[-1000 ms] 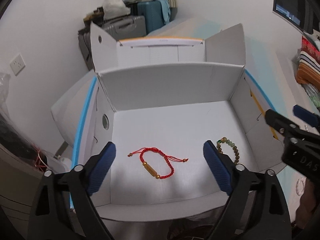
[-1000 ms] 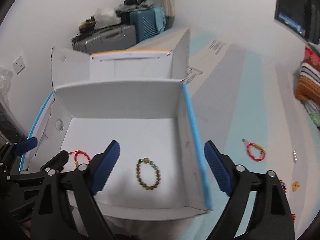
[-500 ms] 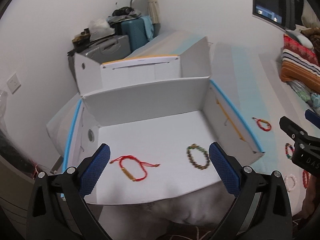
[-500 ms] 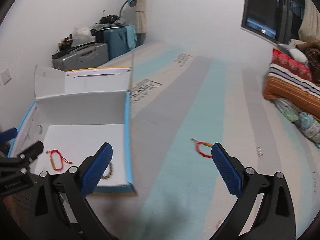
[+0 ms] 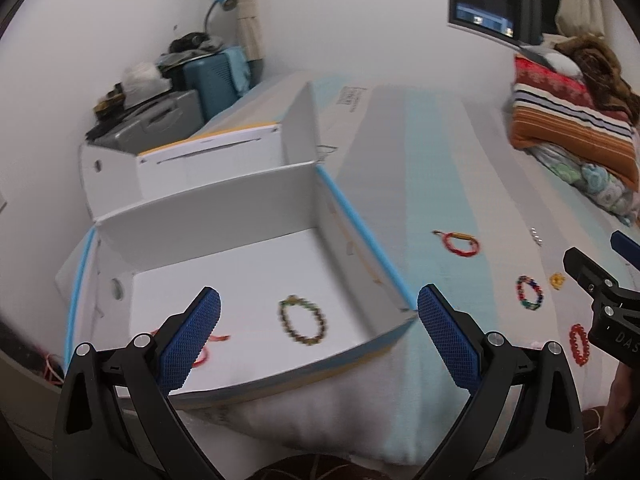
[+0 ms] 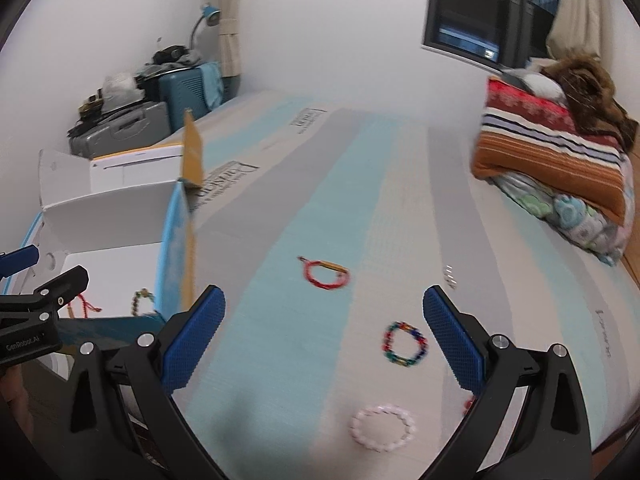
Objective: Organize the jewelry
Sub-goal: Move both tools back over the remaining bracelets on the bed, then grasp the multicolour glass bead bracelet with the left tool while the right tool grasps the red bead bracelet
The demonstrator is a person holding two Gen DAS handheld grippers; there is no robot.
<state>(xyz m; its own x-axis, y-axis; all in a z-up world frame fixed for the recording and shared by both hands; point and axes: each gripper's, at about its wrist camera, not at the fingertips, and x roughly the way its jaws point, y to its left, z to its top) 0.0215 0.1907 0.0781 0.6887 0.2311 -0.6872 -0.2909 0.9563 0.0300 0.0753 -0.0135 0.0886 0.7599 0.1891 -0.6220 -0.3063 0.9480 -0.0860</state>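
Bracelets point(image 6: 404, 344) beside right gripper point(image 5: 592, 268) marked "DAS"

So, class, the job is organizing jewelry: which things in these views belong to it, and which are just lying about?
Belongs to the job:
- white box
- green bead bracelet and red cord bracelet inside it
- red bracelet, multicolour bracelet, white bead bracelet on the mattress
- left tool, right tool, both open

Lying about:
- suitcases
- folded blankets
- desk lamp

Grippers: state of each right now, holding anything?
Left gripper: open, jaws just widened, empty.
Right gripper: open, jaws just widened, empty.
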